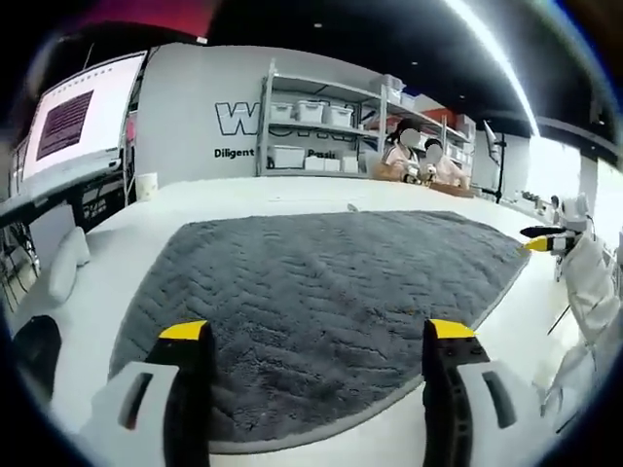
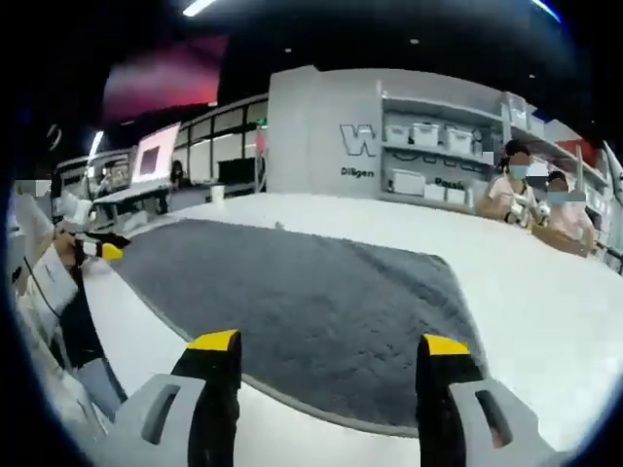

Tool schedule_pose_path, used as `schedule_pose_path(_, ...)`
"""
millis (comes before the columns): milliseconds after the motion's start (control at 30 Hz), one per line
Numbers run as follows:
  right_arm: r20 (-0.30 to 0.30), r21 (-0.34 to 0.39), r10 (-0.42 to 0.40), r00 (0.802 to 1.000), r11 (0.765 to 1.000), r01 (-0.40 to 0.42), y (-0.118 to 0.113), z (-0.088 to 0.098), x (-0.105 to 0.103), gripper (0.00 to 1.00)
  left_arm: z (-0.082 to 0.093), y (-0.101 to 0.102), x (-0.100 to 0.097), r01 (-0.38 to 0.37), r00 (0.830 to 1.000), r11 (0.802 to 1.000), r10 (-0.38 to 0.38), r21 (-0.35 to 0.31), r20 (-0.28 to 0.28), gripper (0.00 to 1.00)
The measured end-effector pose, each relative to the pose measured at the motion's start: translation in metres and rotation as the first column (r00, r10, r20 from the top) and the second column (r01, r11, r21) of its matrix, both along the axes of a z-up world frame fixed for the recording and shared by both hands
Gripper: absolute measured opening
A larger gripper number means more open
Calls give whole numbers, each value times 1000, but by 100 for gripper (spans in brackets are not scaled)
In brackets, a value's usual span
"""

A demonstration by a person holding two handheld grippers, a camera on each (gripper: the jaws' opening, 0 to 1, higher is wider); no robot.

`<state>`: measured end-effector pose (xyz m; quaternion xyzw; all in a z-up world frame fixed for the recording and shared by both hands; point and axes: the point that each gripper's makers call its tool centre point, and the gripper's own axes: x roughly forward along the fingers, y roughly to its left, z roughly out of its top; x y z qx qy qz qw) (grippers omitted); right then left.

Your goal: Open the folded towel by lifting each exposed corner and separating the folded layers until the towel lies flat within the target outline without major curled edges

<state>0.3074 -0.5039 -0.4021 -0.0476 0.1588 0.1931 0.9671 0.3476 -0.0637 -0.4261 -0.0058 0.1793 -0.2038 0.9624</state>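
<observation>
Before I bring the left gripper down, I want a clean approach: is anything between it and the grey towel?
Nothing visible: the left gripper hangs open right above the grey towel, only air between.

Both views are evenly bright indoors, lit from long white ceiling strip lights (image 1: pixel 496 68) that glare against the dark ceiling. The white tabletop (image 1: pixel 282 195) beneath them reads nearly overexposed, with soft, weak shadows. Fisheye distortion bows straight lines toward the edges, where detail blurs; the background shelving (image 2: pixel 428 146) beyond the tabletop is slightly soft.
</observation>
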Motion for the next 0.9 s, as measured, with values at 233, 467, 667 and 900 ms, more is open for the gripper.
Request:
schedule_pose_path(233, -40, -74, 238, 970, 968, -241, 86, -5, -15, 66, 9, -13, -20, 21, 1000, 1000, -21, -4, 2, 87)
schedule_pose_path(467, -34, -104, 456, 890, 884, -457, 158, -6, -24, 55, 6, -25, -35, 71, 997, 997, -70, 11, -14, 87)
schedule_pose_path(667, -63, -118, 555, 829, 821, -559, 199, -16, -25, 44, 5, -35, -45, 101, 995, 995, -101, 7, -25, 86)
schedule_pose_path(900, -120, -98, 596, 794, 789, -607, 218, -32, -24, 32, 9, -38, -50, 122, 992, 992, -121, 14, -21, 85)
